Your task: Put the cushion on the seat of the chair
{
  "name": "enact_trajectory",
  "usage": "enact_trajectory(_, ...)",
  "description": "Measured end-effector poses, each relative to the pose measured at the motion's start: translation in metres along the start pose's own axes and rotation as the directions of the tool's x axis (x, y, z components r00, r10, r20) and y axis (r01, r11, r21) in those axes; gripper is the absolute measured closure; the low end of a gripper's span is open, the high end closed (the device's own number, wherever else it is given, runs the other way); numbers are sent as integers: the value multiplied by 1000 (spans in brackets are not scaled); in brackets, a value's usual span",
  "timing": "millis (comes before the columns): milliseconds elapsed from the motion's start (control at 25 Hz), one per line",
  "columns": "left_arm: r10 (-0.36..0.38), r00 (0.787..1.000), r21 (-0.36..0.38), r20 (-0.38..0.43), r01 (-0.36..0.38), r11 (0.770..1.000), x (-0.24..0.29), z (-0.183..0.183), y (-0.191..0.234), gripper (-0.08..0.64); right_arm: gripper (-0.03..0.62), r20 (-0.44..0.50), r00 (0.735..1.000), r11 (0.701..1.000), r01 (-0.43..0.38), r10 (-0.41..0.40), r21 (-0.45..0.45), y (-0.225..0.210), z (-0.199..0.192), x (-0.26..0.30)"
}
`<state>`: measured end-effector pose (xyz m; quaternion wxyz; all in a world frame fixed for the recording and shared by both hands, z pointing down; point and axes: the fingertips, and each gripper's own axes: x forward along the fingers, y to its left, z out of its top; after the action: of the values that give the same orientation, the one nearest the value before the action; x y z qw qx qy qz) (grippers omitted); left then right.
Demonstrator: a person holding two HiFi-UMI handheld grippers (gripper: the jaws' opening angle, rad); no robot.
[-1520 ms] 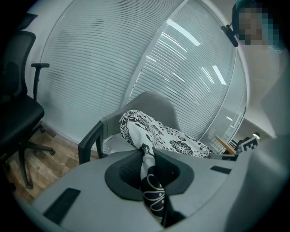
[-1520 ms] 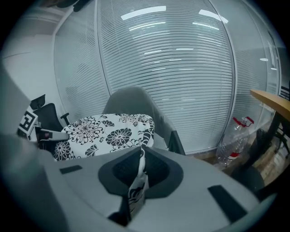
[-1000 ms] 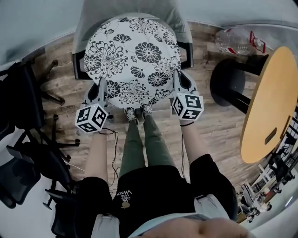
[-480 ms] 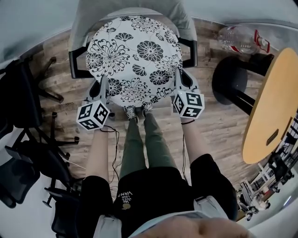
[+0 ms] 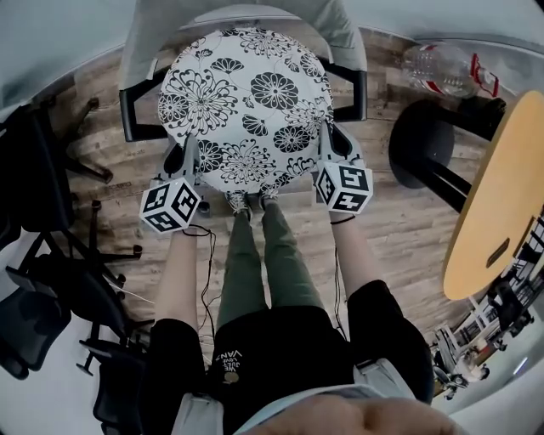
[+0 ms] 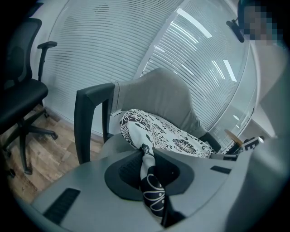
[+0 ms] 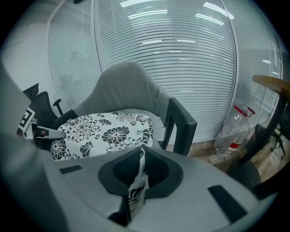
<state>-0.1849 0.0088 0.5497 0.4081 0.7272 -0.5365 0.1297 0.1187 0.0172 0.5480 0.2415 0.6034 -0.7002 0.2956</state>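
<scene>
A round white cushion (image 5: 246, 106) with black flower print lies over the seat of a grey chair (image 5: 336, 25) with black armrests. Its near edge is pinched at both sides. My left gripper (image 5: 190, 160) is shut on the cushion's left near edge, and the fabric (image 6: 152, 186) runs down between its jaws. My right gripper (image 5: 325, 144) is shut on the right near edge, with a fold of cushion (image 7: 136, 190) clamped between the jaws. In the gripper views the cushion (image 7: 102, 129) rests low in the chair (image 6: 154, 93), in front of its grey backrest.
A black office chair (image 5: 51, 280) stands at the left. At the right are a round wooden table (image 5: 497, 187) on a black base (image 5: 421, 144) and a large clear water bottle (image 5: 446, 70). The person's legs and shoes (image 5: 251, 204) stand just before the chair. Window blinds (image 7: 181, 54) lie behind.
The chair and cushion sit slightly higher and more squarely in the head view. Both grippers keep their hold on the cushion's edge and have barely shifted.
</scene>
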Motion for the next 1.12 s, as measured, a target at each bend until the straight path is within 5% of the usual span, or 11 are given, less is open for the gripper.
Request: enact_trajectory(1120,50,996,-25,-68,-52,998,11,-12,9,508,569,-70,997,1000,16,-15,7,-1,-13,9)
